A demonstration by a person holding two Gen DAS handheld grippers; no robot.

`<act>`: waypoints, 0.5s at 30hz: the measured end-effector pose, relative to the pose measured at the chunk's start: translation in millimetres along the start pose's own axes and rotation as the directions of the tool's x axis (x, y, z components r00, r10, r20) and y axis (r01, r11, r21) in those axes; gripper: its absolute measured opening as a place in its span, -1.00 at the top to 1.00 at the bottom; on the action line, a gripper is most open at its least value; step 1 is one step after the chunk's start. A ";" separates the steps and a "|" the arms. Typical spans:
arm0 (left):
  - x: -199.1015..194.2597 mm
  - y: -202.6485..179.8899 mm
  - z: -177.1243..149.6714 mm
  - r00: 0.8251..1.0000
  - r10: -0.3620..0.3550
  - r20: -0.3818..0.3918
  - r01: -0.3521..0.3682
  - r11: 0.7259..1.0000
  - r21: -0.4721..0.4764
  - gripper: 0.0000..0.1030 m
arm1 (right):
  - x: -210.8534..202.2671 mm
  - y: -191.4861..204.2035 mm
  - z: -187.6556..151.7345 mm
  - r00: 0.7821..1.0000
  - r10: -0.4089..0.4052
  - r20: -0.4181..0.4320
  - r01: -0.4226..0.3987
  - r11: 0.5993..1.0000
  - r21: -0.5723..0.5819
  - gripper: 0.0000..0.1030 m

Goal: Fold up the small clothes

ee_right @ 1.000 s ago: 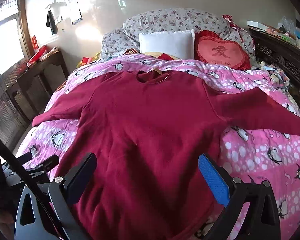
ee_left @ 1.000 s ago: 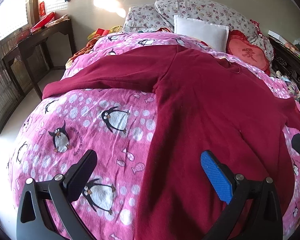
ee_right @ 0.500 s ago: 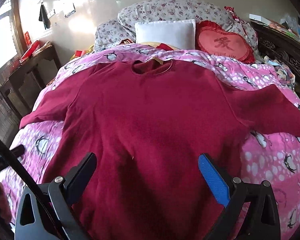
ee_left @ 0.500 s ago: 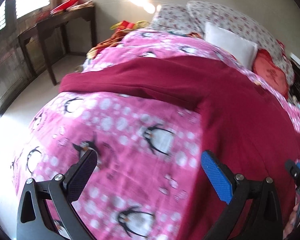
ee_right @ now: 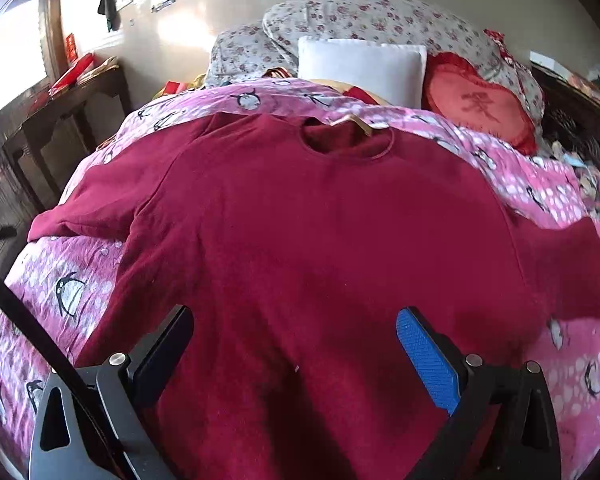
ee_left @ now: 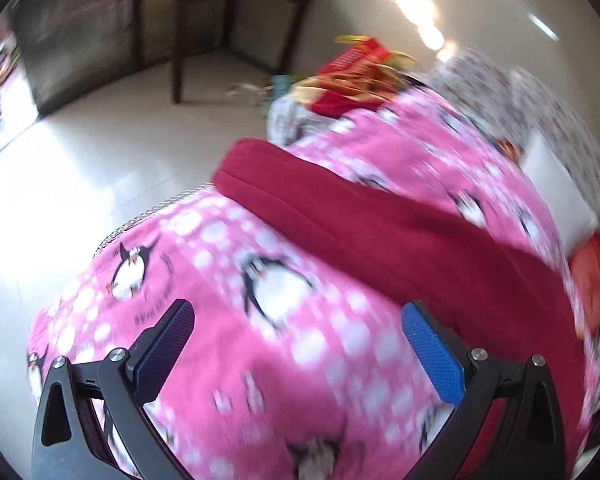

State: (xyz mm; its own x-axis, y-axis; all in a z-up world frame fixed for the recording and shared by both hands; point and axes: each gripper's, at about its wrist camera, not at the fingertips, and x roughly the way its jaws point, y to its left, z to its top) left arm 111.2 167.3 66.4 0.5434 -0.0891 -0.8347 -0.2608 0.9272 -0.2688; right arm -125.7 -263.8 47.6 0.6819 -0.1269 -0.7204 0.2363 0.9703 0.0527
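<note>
A dark red long-sleeved sweater (ee_right: 308, 240) lies flat, front up, on a pink penguin blanket (ee_right: 72, 280), collar toward the pillows and both sleeves spread out. My right gripper (ee_right: 296, 340) hovers open above the sweater's lower body, nothing between its fingers. In the blurred left wrist view, the sweater's left sleeve (ee_left: 340, 216) runs diagonally across the blanket (ee_left: 236, 340) with its cuff at the bed's left edge. My left gripper (ee_left: 300, 340) is open over bare blanket, just short of that sleeve.
At the head of the bed sit floral pillows (ee_right: 364, 20), a white cushion (ee_right: 360, 64) and a red heart cushion (ee_right: 480, 100). A dark wooden table (ee_right: 72, 108) stands left of the bed by the window. Tiled floor (ee_left: 80, 184) lies beyond the bed's left edge.
My left gripper has swung left and forward, from the sweater's hem toward its left sleeve and the bed edge. My right gripper has moved closer in over the sweater's body.
</note>
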 end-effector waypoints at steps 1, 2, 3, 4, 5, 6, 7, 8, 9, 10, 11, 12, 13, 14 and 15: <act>8.9 6.3 8.3 1.000 -0.001 -0.016 0.001 0.999 -0.053 -1.00 | 0.7 0.1 -0.4 1.000 0.007 0.003 -0.007 1.000 0.004 -1.00; 14.1 9.7 11.8 1.000 -0.008 -0.025 0.006 0.997 -0.083 -1.00 | 2.1 0.1 -0.9 1.000 0.017 0.001 -0.017 1.000 0.011 -1.00; 24.6 13.6 19.3 0.999 -0.023 -0.040 0.018 0.991 -0.130 -1.00 | 4.4 0.2 -1.7 0.999 0.034 -0.006 -0.034 0.999 0.018 -1.00; 32.6 14.6 23.8 0.999 -0.011 -0.052 0.003 0.988 -0.151 -1.00 | 7.2 0.5 -2.7 0.999 0.049 -0.016 -0.049 0.999 0.023 -1.00; 39.1 12.9 26.5 0.998 0.019 -0.063 -0.029 0.986 -0.166 -1.00 | 10.2 1.2 -3.8 0.998 0.060 -0.027 -0.060 0.998 0.024 -1.00; 43.8 11.1 28.5 0.998 0.033 -0.062 -0.044 0.984 -0.172 -1.00 | 12.4 2.6 -4.6 0.997 0.068 -0.036 -0.067 0.998 0.020 -1.00; 48.4 9.4 30.7 0.998 0.036 -0.057 -0.045 0.984 -0.172 -1.00 | 15.1 4.1 -5.3 0.996 0.073 -0.045 -0.073 0.997 0.015 -1.00; 54.7 6.5 32.4 0.998 0.032 -0.061 -0.042 0.985 -0.166 -1.00 | 16.9 5.1 -6.3 0.996 0.075 -0.050 -0.075 0.997 0.012 -1.00; 63.1 4.1 34.5 0.997 0.029 -0.076 -0.041 0.986 -0.163 -1.00 | 18.6 6.1 -7.1 0.996 0.077 -0.052 -0.077 0.997 0.010 -1.00; 68.7 1.6 35.9 0.996 0.035 -0.084 -0.049 0.985 -0.163 -1.00 | 19.5 6.4 -7.7 0.995 0.081 -0.053 -0.080 0.997 0.012 -1.00; 72.4 -1.6 38.5 0.995 0.067 -0.068 -0.077 0.984 -0.160 -1.00 | 20.5 5.7 -7.7 0.995 0.087 -0.055 -0.086 0.996 0.016 -1.00; 72.8 -4.1 40.6 0.995 0.090 -0.043 -0.095 0.983 -0.157 -0.99 | 20.9 5.3 -7.8 0.994 0.091 -0.055 -0.090 0.996 0.021 -1.00; 73.0 -4.2 42.9 0.995 0.100 -0.029 -0.103 0.983 -0.154 -0.73 | 20.9 4.2 -7.8 0.994 0.098 -0.053 -0.096 0.995 0.029 -1.00; 73.7 -6.7 45.1 0.993 0.117 -0.019 -0.118 0.982 -0.145 -0.39 | 20.4 3.2 -7.9 0.993 0.102 -0.053 -0.100 0.994 0.036 -1.00; 76.3 -11.3 47.7 0.990 0.133 -0.042 -0.138 0.982 -0.127 0.51 | 19.5 1.6 -7.8 0.993 0.106 -0.052 -0.104 0.994 0.045 -1.00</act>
State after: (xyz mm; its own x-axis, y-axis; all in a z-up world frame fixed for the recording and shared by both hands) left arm 193.7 167.4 28.7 0.4700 0.0203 -0.8824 -0.4326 0.8767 -0.2103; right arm -117.5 -263.1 28.3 0.6660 -0.0120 -0.7458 0.1952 0.9678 0.1588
